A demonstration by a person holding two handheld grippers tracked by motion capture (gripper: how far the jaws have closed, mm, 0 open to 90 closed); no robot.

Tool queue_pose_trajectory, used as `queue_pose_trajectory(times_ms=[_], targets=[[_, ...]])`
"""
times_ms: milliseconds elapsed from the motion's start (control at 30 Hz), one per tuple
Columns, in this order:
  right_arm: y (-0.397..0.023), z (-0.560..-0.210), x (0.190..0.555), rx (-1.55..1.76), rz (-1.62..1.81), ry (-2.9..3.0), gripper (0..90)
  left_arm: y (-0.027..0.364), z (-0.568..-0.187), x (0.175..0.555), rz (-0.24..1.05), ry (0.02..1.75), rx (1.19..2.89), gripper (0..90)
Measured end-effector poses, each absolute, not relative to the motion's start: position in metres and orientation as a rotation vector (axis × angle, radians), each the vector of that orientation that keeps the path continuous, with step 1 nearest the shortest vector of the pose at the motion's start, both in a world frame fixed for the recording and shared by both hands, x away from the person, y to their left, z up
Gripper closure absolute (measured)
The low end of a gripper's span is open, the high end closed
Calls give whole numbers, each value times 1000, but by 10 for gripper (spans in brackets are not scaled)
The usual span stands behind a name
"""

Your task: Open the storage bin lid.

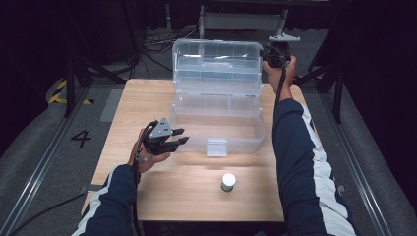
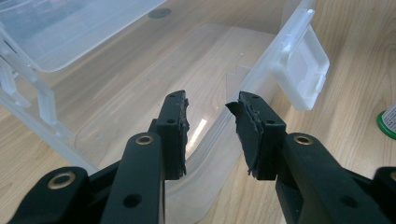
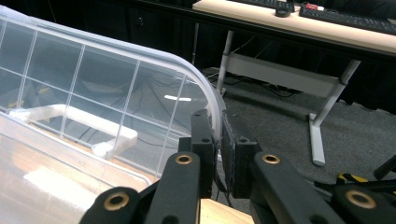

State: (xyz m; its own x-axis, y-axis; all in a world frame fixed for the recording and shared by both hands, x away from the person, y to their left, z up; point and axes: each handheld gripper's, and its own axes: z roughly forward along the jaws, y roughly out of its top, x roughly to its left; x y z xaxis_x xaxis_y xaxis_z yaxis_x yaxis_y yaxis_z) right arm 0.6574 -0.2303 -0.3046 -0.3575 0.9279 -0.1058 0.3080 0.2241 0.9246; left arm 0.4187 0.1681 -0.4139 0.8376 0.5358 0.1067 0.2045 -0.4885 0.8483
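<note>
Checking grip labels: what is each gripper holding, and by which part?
Right gripper: shut on the clear box lid, at its upper corner edge. Left gripper: open, holds nothing.

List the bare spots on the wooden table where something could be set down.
Free: the front strip of the light wooden table left of the small white-capped jar, and the left edge beside the clear plastic storage box. Crowded: the box's front left corner, where the left gripper hovers.

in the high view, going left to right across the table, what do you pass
left gripper with open jaws → white latch on the clear box's front → small white-capped jar → right gripper, shut on the rim of the raised lid
</note>
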Motion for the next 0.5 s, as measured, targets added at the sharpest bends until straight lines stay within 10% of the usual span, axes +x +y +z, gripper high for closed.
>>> queue_pose_trajectory(times_ms=[500], targets=[[-228, -308, 666, 1164, 1104, 1818, 843, 169, -414, 419, 449, 536, 2079, 642]])
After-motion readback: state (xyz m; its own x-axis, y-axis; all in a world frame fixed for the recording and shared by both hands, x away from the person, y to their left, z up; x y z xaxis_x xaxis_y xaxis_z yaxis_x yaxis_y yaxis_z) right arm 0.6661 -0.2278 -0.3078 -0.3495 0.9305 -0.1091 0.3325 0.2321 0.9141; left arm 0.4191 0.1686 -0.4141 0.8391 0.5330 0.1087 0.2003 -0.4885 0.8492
